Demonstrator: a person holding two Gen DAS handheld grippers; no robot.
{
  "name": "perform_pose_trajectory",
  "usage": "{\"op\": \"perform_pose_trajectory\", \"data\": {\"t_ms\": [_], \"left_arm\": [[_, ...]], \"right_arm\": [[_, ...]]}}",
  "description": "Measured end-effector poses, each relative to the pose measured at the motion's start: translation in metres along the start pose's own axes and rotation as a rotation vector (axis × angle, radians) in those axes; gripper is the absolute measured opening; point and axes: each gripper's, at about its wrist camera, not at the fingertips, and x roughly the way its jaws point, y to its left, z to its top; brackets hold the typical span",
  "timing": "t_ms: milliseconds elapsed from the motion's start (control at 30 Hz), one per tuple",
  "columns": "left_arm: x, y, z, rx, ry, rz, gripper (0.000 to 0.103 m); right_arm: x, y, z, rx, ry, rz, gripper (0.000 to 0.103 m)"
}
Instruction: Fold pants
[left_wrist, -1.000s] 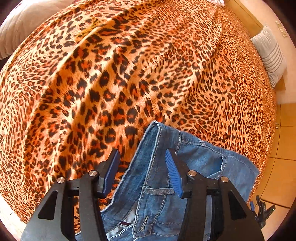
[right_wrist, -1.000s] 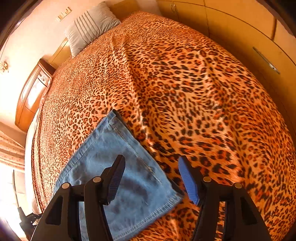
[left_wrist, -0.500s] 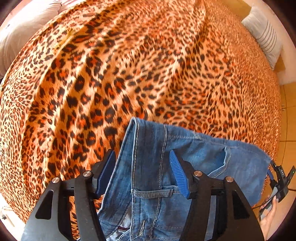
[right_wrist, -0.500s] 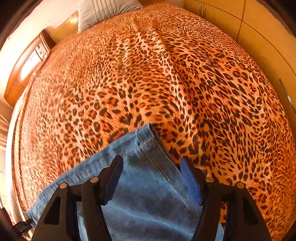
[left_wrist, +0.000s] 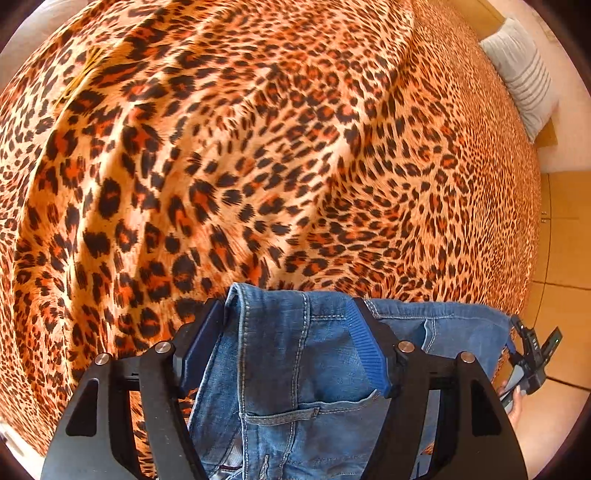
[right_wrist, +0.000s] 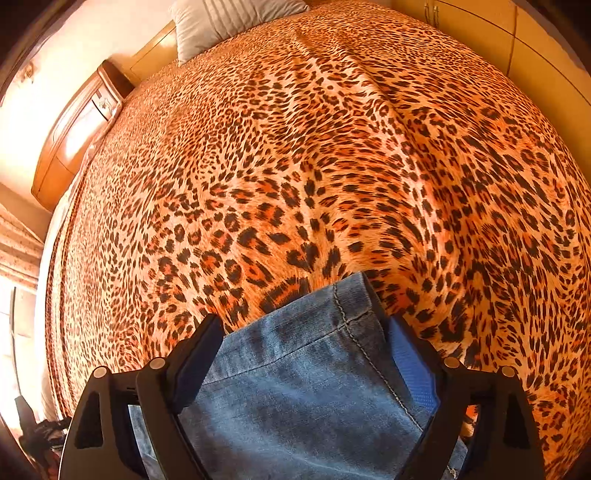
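jeans lie on a leopard-print bedspread, at its near edge, with the waistband end under the left gripper and a hemmed leg end under the right gripper. the left gripper's jaws are opening; denim sits between them, but the blue ribbed pad stands clear of the cloth on its side, so nothing is pinched. the right gripper's jaws are also opening, spread wide over the leg end, neither pad pressing it. both views cut the jeans off at the bottom, so the middle of the garment and any fold there stay hidden behind the black gripper frames. a striped pillow rests at the far head of the bed. at the left view's right edge the other gripper shows only in part, with fingertips of the person, blurred.
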Motion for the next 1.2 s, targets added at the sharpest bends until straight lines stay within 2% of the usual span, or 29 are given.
{"op": "perform_pose_trajectory", "data": {"t_ms": [100, 200, 267, 300, 367, 433, 600, 700, 767, 867, 933, 1200], "left_arm": [[0.013, -0.03, 0.004, 0.093, 0.022, 0.057, 0.069], [0.013, -0.038, 0.009, 0.105, 0.036, 0.01, 0.066], [0.013, -0.042, 0.012, 0.102, 0.049, -0.01, 0.038], [0.014, -0.043, 0.015, 0.103, 0.057, -0.005, 0.036], [0.012, -0.043, 0.013, 0.108, 0.043, 0.007, 0.029], [0.001, -0.043, -0.003, 0.145, 0.008, 0.047, 0.026], [-0.019, -0.088, -0.039, 0.307, -0.137, 0.203, 0.02], [-0.029, -0.111, -0.055, 0.363, -0.218, 0.269, 0.018], [-0.039, -0.118, -0.069, 0.385, -0.281, 0.32, 0.001], [-0.055, -0.118, -0.083, 0.385, -0.337, 0.32, 0.001], [-0.081, -0.084, -0.094, 0.382, -0.369, 0.312, 0.001], [-0.144, -0.056, -0.157, 0.362, -0.454, 0.239, 0.001]], "right_arm": [[0.008, 0.012, 0.001, -0.063, 0.017, -0.049, 0.091], [0.015, 0.025, 0.0, -0.128, 0.035, -0.106, 0.087], [0.015, 0.033, -0.003, -0.177, 0.035, -0.159, 0.069], [0.015, 0.035, -0.004, -0.196, 0.03, -0.177, 0.063], [0.011, 0.035, -0.007, -0.197, 0.022, -0.179, 0.034], [0.005, 0.03, -0.007, -0.173, 0.02, -0.156, 0.018], [-0.025, 0.025, -0.026, -0.191, -0.026, -0.126, 0.017], [-0.05, 0.016, -0.036, -0.158, -0.068, -0.078, 0.017], [-0.066, 0.007, -0.037, -0.148, -0.091, -0.051, 0.017], [-0.096, -0.001, -0.051, -0.143, -0.128, -0.026, 0.017], [-0.112, -0.002, -0.058, -0.144, -0.147, -0.015, 0.017], [-0.183, -0.007, -0.103, -0.12, -0.223, 0.027, 0.017]]}}
